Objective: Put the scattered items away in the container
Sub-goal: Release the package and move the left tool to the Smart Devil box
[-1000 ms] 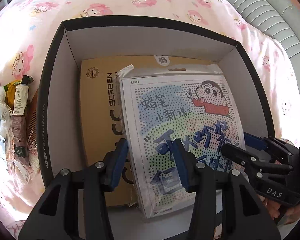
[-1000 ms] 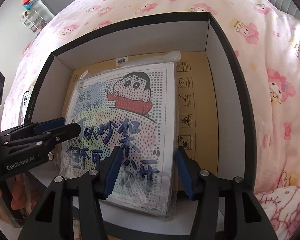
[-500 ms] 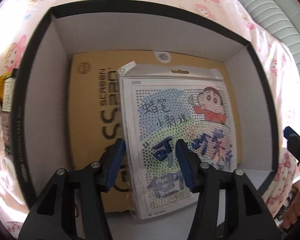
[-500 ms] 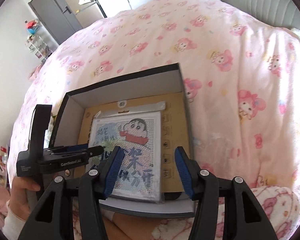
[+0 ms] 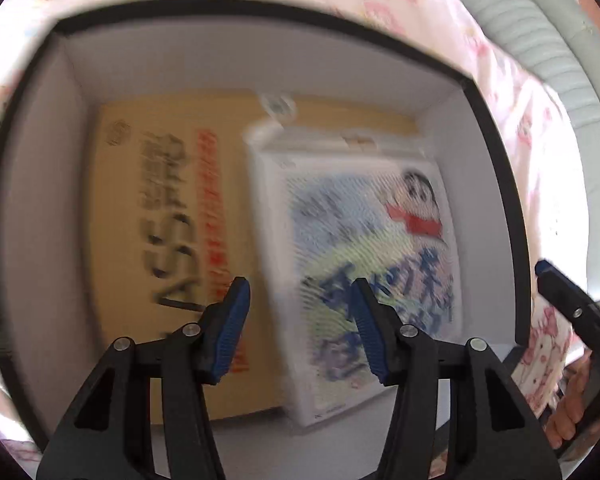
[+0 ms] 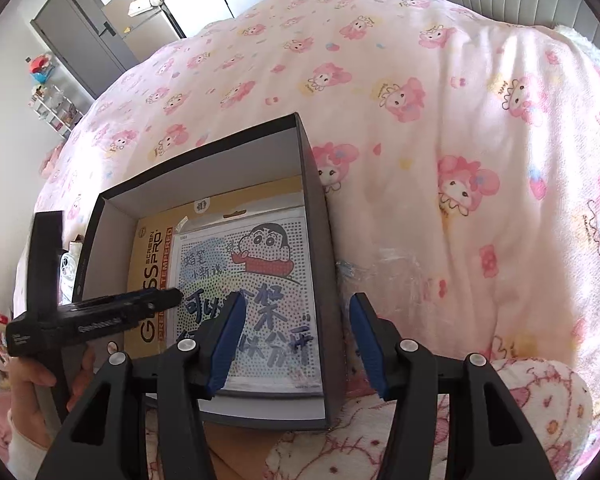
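A dark box with white inner walls [image 5: 40, 208] [image 6: 316, 208] sits on the pink bedcover. Inside lies a tan screen-protector pack [image 5: 148, 248] [image 6: 150, 264], and on it a cartoon-print packet in clear plastic [image 5: 364, 248] [image 6: 256, 280]. My left gripper [image 5: 298, 328] is open and empty, low over the box's near side; the right wrist view shows it from the side [image 6: 156, 300] above the tan pack. My right gripper [image 6: 296, 338] is open and empty, raised over the box's right wall. The left wrist view is blurred.
The pink cartoon bedcover [image 6: 440, 120] surrounds the box. Crinkled clear plastic [image 6: 384, 276] lies just right of the box. Small items [image 6: 66, 268] lie left of it. A grey padded headboard [image 5: 540, 40] is at the far right. A grey cabinet [image 6: 84, 36] stands behind.
My right gripper has lifted up and back out of the box, moving right. My left gripper has pushed lower and further into the box. Both stayed open.
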The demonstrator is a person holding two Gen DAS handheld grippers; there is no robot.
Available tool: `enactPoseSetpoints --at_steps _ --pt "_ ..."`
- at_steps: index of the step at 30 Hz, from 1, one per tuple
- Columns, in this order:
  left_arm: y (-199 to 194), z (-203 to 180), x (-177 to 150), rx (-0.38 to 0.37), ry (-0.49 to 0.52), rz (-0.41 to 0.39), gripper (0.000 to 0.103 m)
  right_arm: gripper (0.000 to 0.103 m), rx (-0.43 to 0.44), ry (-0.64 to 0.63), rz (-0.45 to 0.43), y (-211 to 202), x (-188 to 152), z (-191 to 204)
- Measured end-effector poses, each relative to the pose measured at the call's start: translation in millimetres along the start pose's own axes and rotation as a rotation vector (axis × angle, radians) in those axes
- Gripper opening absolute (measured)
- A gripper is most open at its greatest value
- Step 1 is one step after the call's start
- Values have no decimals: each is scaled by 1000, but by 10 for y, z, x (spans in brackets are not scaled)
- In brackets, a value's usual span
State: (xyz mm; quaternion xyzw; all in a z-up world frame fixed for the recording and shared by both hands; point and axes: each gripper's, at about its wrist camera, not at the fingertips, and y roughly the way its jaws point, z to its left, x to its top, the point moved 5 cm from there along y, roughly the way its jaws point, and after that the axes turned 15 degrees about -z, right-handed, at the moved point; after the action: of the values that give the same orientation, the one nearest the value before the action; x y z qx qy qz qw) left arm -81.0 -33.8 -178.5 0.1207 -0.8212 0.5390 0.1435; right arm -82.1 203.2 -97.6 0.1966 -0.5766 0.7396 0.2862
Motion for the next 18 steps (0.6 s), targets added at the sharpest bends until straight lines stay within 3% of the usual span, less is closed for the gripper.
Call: enactPoseSetpoints --at_steps 1,4,8,10,14,16,18 --pt "7 -44 -21 12 24 1 61 50 -1 -7 -8 -20 6 6" --pt "-65 -127 -35 57 106 -22 63 50 -10 -6 -17 -77 -19 -6" --pt "-81 -100 118 6 14 -38 62 50 -8 4 -21 -122 -71 5" --pt "-361 -57 146 -20 -13 -114 62 50 -8 -8 -28 -152 -76 73" --pt "-1086 -188 237 -31 62 -340 64 51 -18 -45 -67 -262 -76 349" --pt "-1305 -253 386 -46 76 -412 67 51 8 -78 -88 -333 -76 551" --pt "-1499 -436 289 -43 102 -467 69 51 28 -117 -109 -418 -67 749"
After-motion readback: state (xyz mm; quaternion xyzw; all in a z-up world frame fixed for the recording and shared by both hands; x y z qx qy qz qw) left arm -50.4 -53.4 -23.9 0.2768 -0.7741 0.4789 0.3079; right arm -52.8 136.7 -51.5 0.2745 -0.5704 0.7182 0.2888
